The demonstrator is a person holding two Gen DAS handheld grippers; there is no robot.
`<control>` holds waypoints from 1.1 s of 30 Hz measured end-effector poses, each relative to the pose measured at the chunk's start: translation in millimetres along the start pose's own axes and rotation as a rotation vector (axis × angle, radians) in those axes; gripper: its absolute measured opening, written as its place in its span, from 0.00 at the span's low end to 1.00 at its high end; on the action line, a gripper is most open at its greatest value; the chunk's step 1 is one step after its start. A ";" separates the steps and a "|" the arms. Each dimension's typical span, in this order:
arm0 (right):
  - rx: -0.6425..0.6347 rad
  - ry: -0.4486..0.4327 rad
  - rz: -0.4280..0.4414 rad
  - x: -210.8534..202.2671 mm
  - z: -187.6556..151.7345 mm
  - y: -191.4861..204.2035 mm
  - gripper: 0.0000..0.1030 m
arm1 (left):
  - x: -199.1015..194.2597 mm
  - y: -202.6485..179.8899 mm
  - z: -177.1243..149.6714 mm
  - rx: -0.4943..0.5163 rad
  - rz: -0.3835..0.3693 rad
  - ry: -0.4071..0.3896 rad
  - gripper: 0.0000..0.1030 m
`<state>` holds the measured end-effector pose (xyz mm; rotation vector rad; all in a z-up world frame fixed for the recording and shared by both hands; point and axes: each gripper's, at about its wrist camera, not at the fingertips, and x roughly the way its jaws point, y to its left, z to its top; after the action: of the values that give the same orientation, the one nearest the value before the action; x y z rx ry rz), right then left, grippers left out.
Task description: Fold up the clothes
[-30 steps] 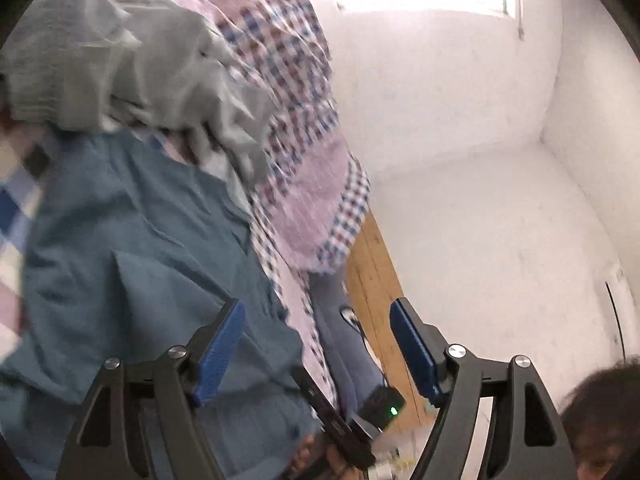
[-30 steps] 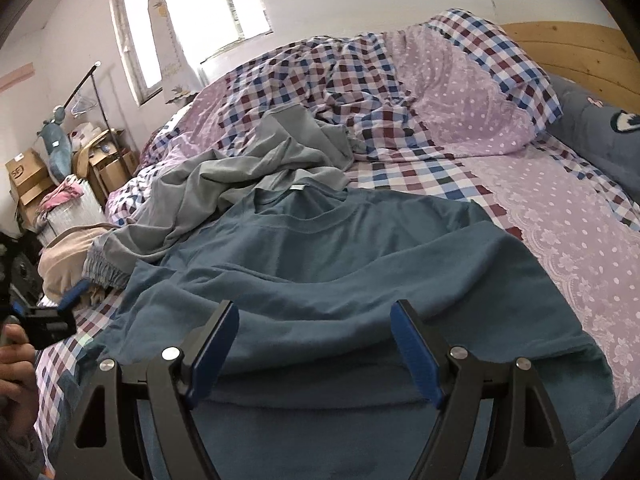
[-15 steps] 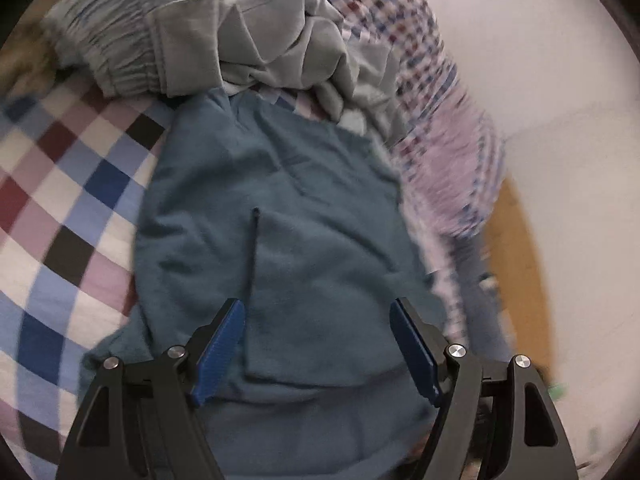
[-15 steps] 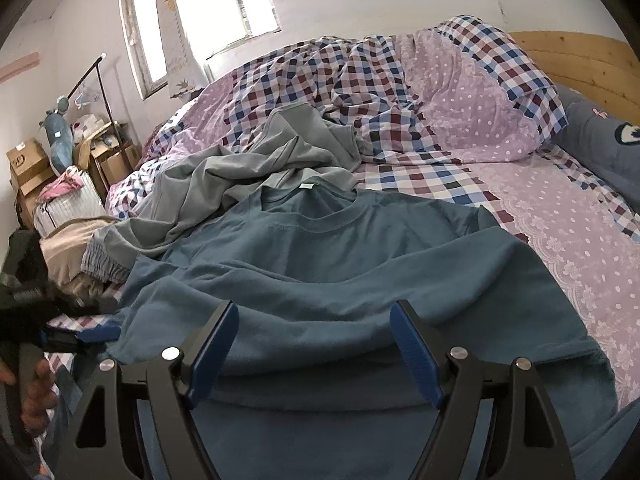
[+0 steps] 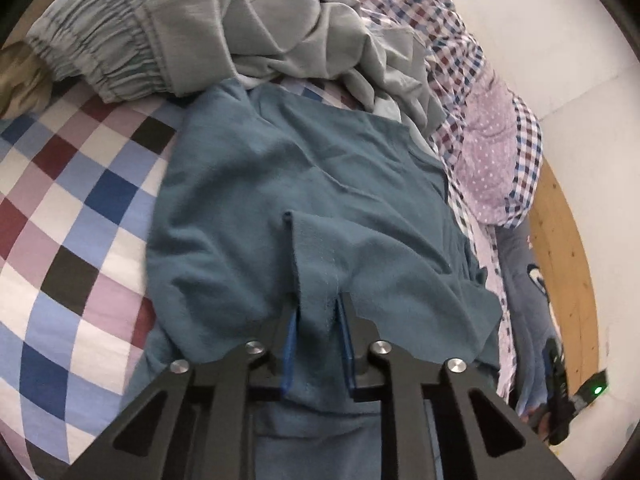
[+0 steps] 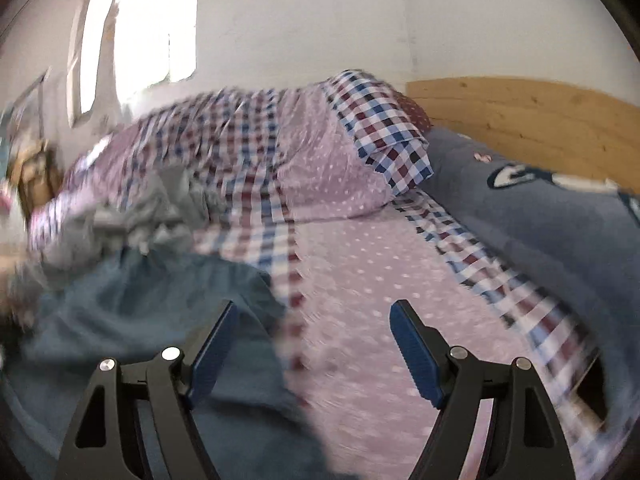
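Note:
A blue long-sleeved shirt [image 5: 300, 168] lies spread on the checked bed sheet [image 5: 80, 184]. My left gripper [image 5: 318, 304] points down at its near edge, and its jaws are closing with a raised fold of the blue fabric [image 5: 316, 256] pinched between the pads. The right wrist view is blurred. There my right gripper [image 6: 314, 308] hangs over the shirt's right edge [image 6: 140, 304] and the lilac dotted sheet [image 6: 380, 272]. Its jaws stand wide and are closing slightly with nothing between them.
Crumpled grey trousers [image 5: 240, 28] lie just beyond the shirt's collar. A checked and lilac quilt [image 6: 320, 160] is heaped at the back of the bed. A navy pillow [image 6: 540, 220] rests against the wooden headboard [image 6: 520, 112]. A window [image 6: 156, 28] is at the left.
My left gripper tipped down onto the shirt and closed from wide open onto a fold of it. My right gripper swung to the right, away from the shirt's middle towards the pillow side.

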<state>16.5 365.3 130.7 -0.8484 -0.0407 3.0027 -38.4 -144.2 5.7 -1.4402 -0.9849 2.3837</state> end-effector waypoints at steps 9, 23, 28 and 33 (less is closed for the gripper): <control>-0.365 0.188 0.058 24.7 -47.5 41.8 0.47 | -3.3 -13.6 8.0 0.008 -0.049 -0.045 0.03; -0.138 0.187 -0.001 35.2 -35.3 9.4 0.05 | -26.5 3.5 29.4 -0.130 -0.273 -0.129 0.02; -0.151 0.369 0.029 66.5 -56.9 9.1 0.06 | -14.2 24.5 33.6 -0.237 -0.281 -0.091 0.02; -0.131 0.362 0.094 50.7 -47.7 0.3 0.09 | 13.8 27.9 28.0 -0.218 -0.100 0.027 0.03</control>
<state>-1.7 367.3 63.6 -1.4309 -0.1978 2.9022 -64.2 -171.4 -13.0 -1.4508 -1.3123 2.2371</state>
